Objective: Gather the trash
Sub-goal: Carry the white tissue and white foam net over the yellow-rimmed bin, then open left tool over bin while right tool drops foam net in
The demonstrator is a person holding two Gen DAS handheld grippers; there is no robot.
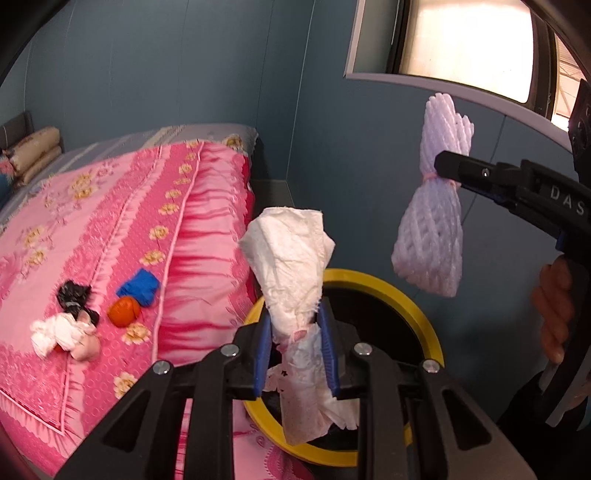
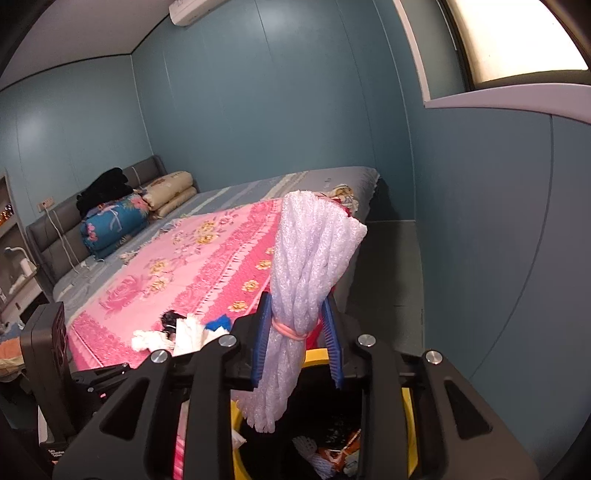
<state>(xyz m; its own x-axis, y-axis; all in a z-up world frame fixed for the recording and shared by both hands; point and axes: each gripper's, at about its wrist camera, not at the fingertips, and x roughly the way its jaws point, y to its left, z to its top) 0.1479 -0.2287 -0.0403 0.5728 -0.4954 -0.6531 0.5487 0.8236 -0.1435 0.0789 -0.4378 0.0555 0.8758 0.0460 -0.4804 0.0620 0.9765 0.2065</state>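
Now left gripper (image 1: 295, 347) jaws clamp tissue wad (image 1: 291, 258), right gripper (image 2: 297, 345) jaws clamp foam net (image 2: 306, 266) over bin (image 1: 417, 314).

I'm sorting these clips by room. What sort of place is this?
A bedroom, most likely: a bed with a pink floral bedspread, pillows stacked against a padded headboard, and a wall air conditioner above.
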